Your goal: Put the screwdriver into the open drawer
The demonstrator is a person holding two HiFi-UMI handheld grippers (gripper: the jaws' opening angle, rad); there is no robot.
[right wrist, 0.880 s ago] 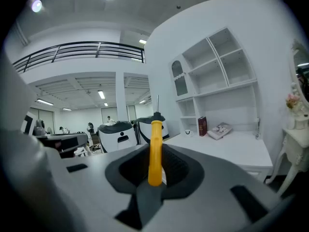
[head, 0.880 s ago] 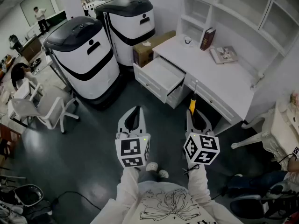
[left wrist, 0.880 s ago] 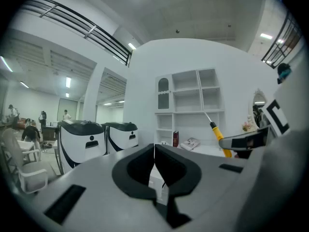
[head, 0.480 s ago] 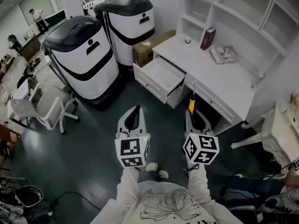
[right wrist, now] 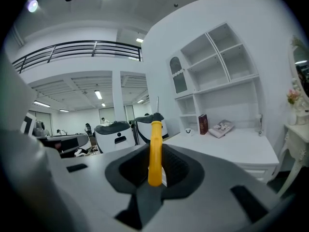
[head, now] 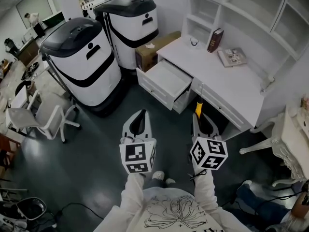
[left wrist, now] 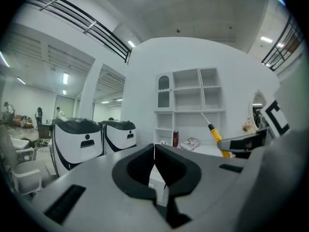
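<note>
White desk (head: 231,88) far ahead, open drawer (head: 169,77) on its left side. My right gripper (head: 199,120) squeezes yellow screwdriver (head: 198,108), tip up, well apart from drawer. My left gripper (head: 140,115) pinched closed, holds nothing. Not yet done: carry over, drop in.

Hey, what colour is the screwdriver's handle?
Yellow. The screwdriver shows best in the right gripper view, close up.

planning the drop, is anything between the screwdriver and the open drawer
Nothing visible. The screwdriver sits in the right gripper, and only open air separates it from the drawer, whose inside looks bare.
</note>
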